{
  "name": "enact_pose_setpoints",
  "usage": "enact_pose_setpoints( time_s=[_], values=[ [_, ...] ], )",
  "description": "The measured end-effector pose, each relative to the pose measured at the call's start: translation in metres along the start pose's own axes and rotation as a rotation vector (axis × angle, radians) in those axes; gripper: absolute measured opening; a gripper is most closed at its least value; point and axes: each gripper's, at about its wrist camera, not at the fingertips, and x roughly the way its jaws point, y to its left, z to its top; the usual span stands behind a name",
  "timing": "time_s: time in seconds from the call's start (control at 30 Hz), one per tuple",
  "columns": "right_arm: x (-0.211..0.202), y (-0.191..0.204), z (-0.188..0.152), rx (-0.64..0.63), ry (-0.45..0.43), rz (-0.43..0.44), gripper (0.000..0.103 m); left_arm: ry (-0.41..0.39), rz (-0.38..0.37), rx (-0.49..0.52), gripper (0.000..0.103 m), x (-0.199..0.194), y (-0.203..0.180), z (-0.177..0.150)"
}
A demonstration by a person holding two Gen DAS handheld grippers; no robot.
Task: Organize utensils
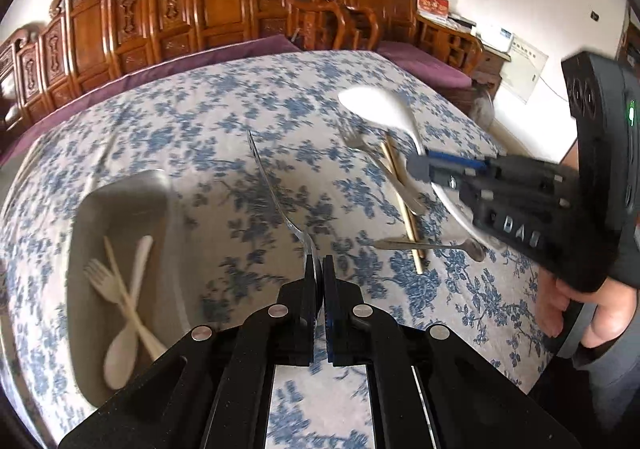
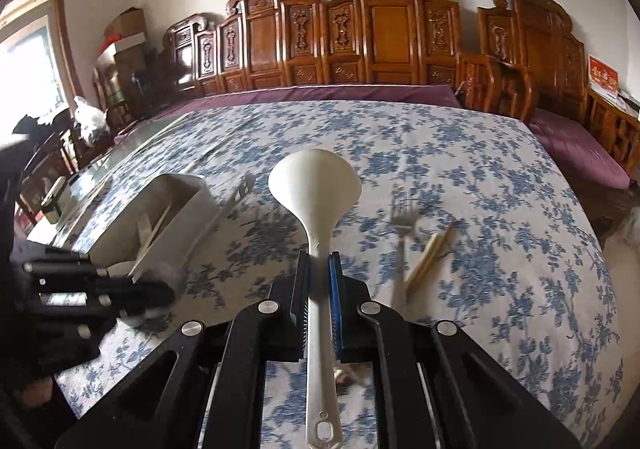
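Observation:
My left gripper (image 1: pixel 319 262) is shut on a thin metal utensil (image 1: pixel 272 189) that sticks out forward above the floral tablecloth (image 1: pixel 248 97). To its left sits a pale rectangular tray (image 1: pixel 120 193) holding a cream plastic fork (image 1: pixel 100 281) and spoon (image 1: pixel 120 353). My right gripper (image 2: pixel 318 258) is shut on the handle of a large white ladle (image 2: pixel 316 181), held above the cloth. A metal fork (image 2: pixel 403 217), wooden chopsticks (image 2: pixel 432 253) and a metal spoon (image 1: pixel 432 246) lie on the cloth. In the right wrist view the left gripper (image 2: pixel 160 294) hovers beside the tray (image 2: pixel 180 205).
A carved wooden bench (image 2: pixel 384 33) with a purple cushion (image 2: pixel 320 93) runs behind the table. The table's right edge drops off near a second cushioned seat (image 2: pixel 576 145). A person's hand (image 1: pixel 580 313) grips the right tool. Boxes and chairs stand at the far left.

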Motion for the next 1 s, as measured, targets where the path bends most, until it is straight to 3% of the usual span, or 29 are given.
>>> enact_pose_setpoints(
  time_s=[0.6, 1.0],
  values=[
    [0.001, 0.050, -0.001, -0.069, 0.009, 0.062, 0.011, -0.019, 0.048, -0.115, 0.002, -0.041, 0.061, -0.016],
    [-0.001, 0.058, -0.002, -0.078, 0.012, 0.078, 0.011, 0.053, 0.103, -0.170, 0.002, -0.021, 0.096, -0.030]
  ],
)
